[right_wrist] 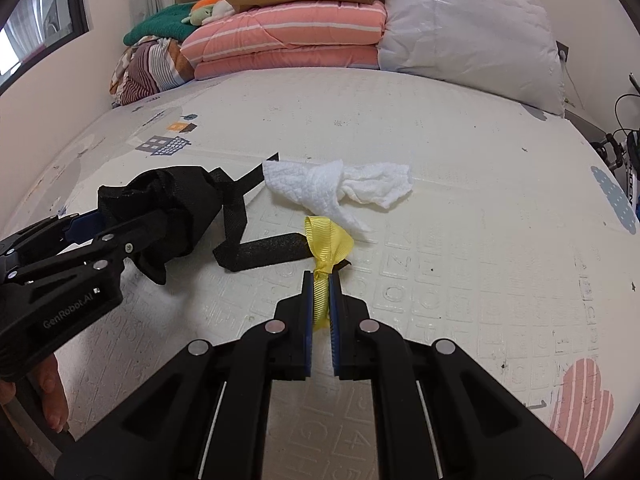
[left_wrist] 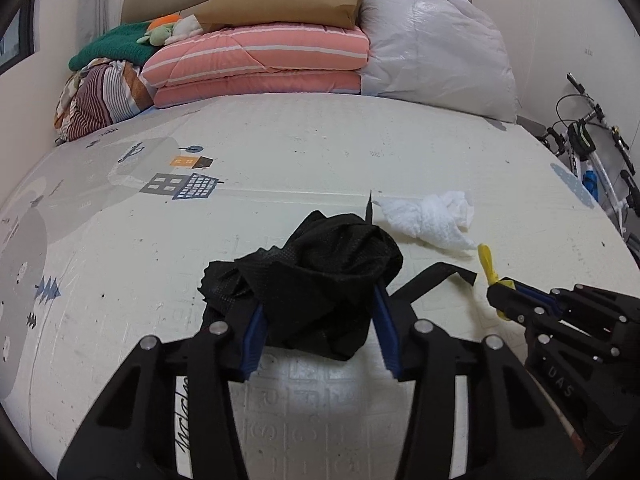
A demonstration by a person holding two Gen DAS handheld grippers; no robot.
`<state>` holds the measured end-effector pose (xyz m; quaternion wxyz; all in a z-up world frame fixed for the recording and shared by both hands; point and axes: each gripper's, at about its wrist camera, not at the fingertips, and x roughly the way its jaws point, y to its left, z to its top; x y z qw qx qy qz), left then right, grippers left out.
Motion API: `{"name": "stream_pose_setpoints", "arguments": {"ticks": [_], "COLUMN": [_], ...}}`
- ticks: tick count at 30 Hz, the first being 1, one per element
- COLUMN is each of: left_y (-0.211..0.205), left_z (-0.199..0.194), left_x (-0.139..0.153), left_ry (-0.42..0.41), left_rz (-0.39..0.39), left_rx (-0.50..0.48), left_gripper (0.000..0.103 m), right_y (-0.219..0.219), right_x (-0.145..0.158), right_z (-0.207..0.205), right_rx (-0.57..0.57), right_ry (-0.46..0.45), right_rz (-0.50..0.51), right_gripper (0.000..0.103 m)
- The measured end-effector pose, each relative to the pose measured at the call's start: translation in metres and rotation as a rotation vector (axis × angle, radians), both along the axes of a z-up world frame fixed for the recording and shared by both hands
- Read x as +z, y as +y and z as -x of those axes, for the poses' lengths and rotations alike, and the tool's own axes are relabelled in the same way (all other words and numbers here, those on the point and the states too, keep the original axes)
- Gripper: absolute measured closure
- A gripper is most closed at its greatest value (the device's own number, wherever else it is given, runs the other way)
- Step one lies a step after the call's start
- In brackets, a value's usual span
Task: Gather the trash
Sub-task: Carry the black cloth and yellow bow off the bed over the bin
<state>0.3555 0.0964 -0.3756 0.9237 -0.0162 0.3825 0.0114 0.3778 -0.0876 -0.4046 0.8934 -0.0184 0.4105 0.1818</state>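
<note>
My left gripper [left_wrist: 320,300] has the crumpled black fabric bag [left_wrist: 320,280] bunched between its blue pads, jaws partly apart; the cloth covers both fingertips, so pad contact is hidden, but the bundle fills the gap and looks gripped. From the right wrist view the same bag [right_wrist: 168,208] wraps the left gripper's front end [right_wrist: 132,232], tips again buried. The bag's black strap [right_wrist: 260,254] trails across the mat toward 3 o'clock, its end running behind the ribbon.

My right gripper [right_wrist: 321,280] is clenched tight on the yellow ribbon [right_wrist: 326,246]; the loop sticks out at 12 o'clock past the tips, and a short tail shows between the pads lower down. In the left view the right gripper [left_wrist: 500,292] sits at 3 o'clock, cut off by the frame edge, ribbon [left_wrist: 488,260] poking out.

A crumpled white paper towel [right_wrist: 340,188] lies on the mat just beyond the ribbon at 12 o'clock, untouched; whether its tip touches the ribbon is unclear.

The cream play mat [right_wrist: 460,200] has faint embossed letters, hard to read. Folded bedding [left_wrist: 260,60] is stacked at the far edge. A bicycle [left_wrist: 600,160] at 3 o'clock is mostly cropped. Fingers of a hand [right_wrist: 50,396] show at 8 o'clock, partly hidden.
</note>
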Motion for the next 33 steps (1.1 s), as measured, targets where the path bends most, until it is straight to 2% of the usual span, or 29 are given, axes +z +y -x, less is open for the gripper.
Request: {"name": "stream_pose_setpoints", "arguments": {"ticks": [4,9,15,20,24,33], "left_y": [0.009,0.010,0.007,0.002,-0.003,-0.011], "left_z": [-0.001,-0.008,-0.018,-0.020,-0.016,0.025], "left_x": [0.008,0.016,0.011,0.000,0.003,0.050], "left_ry": [-0.019,-0.062,-0.075,-0.058,-0.050,-0.066], "left_rz": [0.045,0.063,0.079,0.077,0.071,0.067], "left_rx": [0.022,0.025,0.004,-0.008,-0.019,-0.043], "left_gripper": [0.057,0.057,0.057,0.057,0.057,0.057], "right_y": [0.006,0.014,0.021,0.019,0.018,-0.006], "right_x": [0.007,0.008,0.000,0.004,0.008,0.043], "right_z": [-0.015,-0.038,-0.047,-0.040,-0.033,0.012], "right_rx": [0.014,0.025,0.045,0.050,0.056,0.034], "right_ry": [-0.032,-0.043,-0.046,-0.062,-0.048,-0.033], "right_rz": [0.011,0.005,0.028,0.022,0.011,-0.041], "right_gripper": [0.097,0.097,0.097,0.097,0.097,0.097]}}
